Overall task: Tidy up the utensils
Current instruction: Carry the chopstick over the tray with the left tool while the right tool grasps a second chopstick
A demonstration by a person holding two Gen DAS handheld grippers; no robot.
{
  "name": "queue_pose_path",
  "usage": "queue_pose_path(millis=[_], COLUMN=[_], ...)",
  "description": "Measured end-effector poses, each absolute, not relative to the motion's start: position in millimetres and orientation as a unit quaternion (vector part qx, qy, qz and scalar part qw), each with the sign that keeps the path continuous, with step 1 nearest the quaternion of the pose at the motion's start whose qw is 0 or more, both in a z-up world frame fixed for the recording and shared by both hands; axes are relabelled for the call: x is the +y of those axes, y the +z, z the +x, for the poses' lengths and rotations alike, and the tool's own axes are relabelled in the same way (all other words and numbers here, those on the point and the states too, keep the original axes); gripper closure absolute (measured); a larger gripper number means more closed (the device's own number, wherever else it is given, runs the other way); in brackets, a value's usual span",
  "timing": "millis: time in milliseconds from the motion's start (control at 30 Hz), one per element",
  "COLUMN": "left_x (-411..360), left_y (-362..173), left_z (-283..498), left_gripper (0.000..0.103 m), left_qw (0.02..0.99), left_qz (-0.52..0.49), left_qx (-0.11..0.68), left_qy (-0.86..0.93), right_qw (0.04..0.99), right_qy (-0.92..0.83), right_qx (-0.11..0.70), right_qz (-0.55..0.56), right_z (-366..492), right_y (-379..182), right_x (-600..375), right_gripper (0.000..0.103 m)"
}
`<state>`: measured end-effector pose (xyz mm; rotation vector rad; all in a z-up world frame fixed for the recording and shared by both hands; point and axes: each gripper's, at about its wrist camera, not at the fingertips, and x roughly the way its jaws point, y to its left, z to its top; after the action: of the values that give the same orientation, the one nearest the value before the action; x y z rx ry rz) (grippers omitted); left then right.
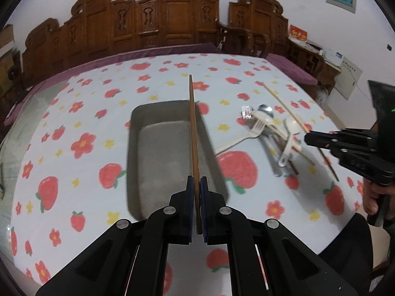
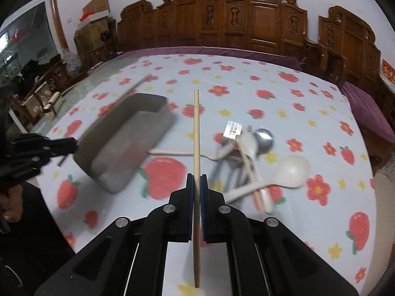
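My left gripper (image 1: 197, 180) is shut on a dark brown chopstick (image 1: 193, 128) that points forward over the right wall of the grey tray (image 1: 158, 113). My right gripper (image 2: 196, 176) is shut on a pale wooden chopstick (image 2: 196, 133), held above the tablecloth between the tray (image 2: 106, 177) and the utensil pile. The pile holds white spoons (image 2: 288, 170), a metal spoon (image 2: 265, 137), a white fork (image 1: 256, 127) and a clear block (image 2: 233, 129). The right gripper (image 1: 307, 139) shows at the right edge of the left wrist view. In the right wrist view the left gripper (image 2: 75, 145) appears at the left.
A white tablecloth (image 1: 81, 113) with strawberries and flowers covers the round table. A carved wooden bench (image 2: 259, 22) with a purple cushion runs behind it. A hand (image 1: 370, 197) grips the right tool's handle. Boxes and furniture stand at the far left (image 2: 96, 7).
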<state>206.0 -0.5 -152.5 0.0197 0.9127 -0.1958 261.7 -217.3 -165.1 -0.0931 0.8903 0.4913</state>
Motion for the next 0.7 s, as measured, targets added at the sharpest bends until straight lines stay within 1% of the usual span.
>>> queue_pose_path(millis=[333,567,700], left_x=[24.4,30.6,36.9], left_y=[-182.9,-189.3,-187.6], left_z=[230.4,239.9,240.3], left_gripper=[0.099,0.098,0.099], left_qw=[0.867,0.866,0.872], left_qz=[0.001,-0.007,-0.018], left_qx=[0.491,0.495,0.484], left_qy=[-0.078,-0.075,-0.072], right_qw=[0.862,0.856,0.855], right_qy=[0.265,0.271,0.274], right_qx=[0.429,0.438,0.44], right_qz=[-0.041,-0.031,-0.031], right_z=[258.0,260.6,262.2], right_y=[-163.3,-164.5,-164.7], right_x=[-173.0,-156.2,-146.1], right_gripper=[0.097,0.097,0.097])
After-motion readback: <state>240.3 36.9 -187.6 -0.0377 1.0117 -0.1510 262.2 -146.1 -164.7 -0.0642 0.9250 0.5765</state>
